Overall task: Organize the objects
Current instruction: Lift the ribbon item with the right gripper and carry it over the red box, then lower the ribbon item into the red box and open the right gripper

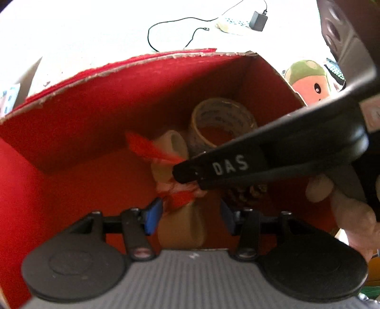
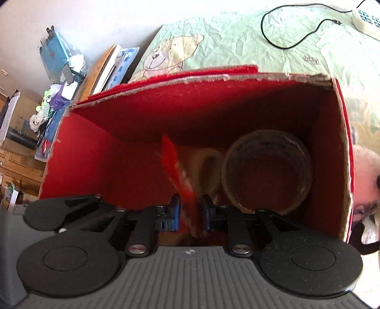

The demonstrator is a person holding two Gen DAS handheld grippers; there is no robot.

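Note:
A red cardboard box [image 1: 71, 133] [image 2: 106, 166] stands open on a bed, and both grippers reach down into it. My right gripper [image 2: 191, 214] [image 1: 187, 177] is shut on a red feathered object [image 2: 175, 171] [image 1: 144, 146], which hangs low in the box over the rolls. My left gripper [image 1: 190, 218] is open; a beige tape roll [image 1: 182, 230] lies between its blue pads [image 1: 152, 218] without being squeezed. On the box floor lie a large brown tape roll [image 1: 223, 118] [image 2: 266, 171] and a small pale roll [image 1: 174, 146].
A brown pine-cone-like lump [image 1: 247, 192] lies in the box under the right gripper. Plush toys [image 1: 308, 80] [image 2: 365, 171] sit just outside the right wall. Behind the box on the green bear-print sheet [image 2: 213, 42] are a black cable [image 1: 166, 26], a charger [image 1: 258, 20] and a power strip [image 2: 365, 21].

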